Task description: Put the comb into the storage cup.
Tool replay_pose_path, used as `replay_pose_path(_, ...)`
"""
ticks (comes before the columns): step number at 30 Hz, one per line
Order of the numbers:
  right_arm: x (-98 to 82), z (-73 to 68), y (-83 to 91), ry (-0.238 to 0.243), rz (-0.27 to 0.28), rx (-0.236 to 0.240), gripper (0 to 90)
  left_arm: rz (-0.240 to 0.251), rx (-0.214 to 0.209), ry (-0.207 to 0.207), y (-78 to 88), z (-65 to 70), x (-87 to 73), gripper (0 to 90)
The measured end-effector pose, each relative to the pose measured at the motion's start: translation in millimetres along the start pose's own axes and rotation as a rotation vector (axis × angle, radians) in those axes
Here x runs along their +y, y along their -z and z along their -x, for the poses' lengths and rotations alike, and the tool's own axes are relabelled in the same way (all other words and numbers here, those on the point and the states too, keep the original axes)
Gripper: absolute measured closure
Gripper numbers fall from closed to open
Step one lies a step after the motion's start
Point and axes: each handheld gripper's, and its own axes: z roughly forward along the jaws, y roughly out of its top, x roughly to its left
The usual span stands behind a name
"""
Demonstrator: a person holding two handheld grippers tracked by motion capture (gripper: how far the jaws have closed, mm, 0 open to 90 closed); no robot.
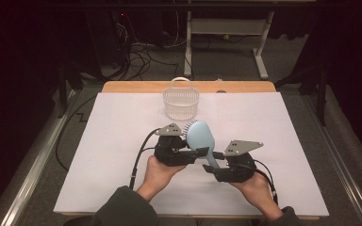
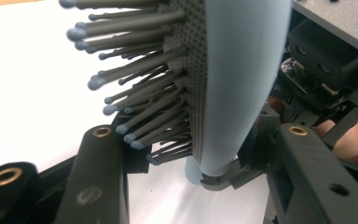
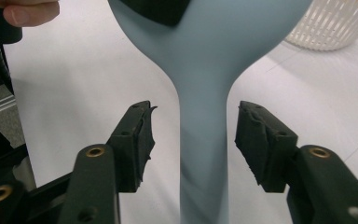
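Observation:
A light blue hairbrush (image 1: 199,135) is held above the white table, head pointing away and bristles facing left. My left gripper (image 1: 199,153) is shut on the brush where the head narrows. In the left gripper view, the bristles and blue back (image 2: 242,84) rise between my left gripper's jaws (image 2: 191,158). My right gripper (image 1: 215,165) sits at the handle's near end. In the right gripper view the handle (image 3: 203,140) runs between the two pads of my right gripper (image 3: 196,121), with a gap on each side; it is open.
A white plastic basket (image 1: 181,101) with a handle stands at the table's far middle, also seen as a ribbed wall (image 3: 331,28). The white sheet (image 1: 113,141) covers the table. Cables and desk legs lie on the floor beyond.

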Motion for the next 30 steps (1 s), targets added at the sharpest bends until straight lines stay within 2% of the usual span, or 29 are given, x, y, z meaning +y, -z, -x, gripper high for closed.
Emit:
replay_pose_path(13, -8.7, 6.2, 7.8, -0.014, 0.050, -0.024, 35.3, 0.002, 0.020, -0.002, 5.1, -2.0, 1.2, 53.1)
replay_pose_path(30, -25.7, 19.8, 23.9, -0.073, 0.115, -0.025, 31.4, 0.015, 0.054, -0.003, 14.7, -4.4, 2.2, 52.9)
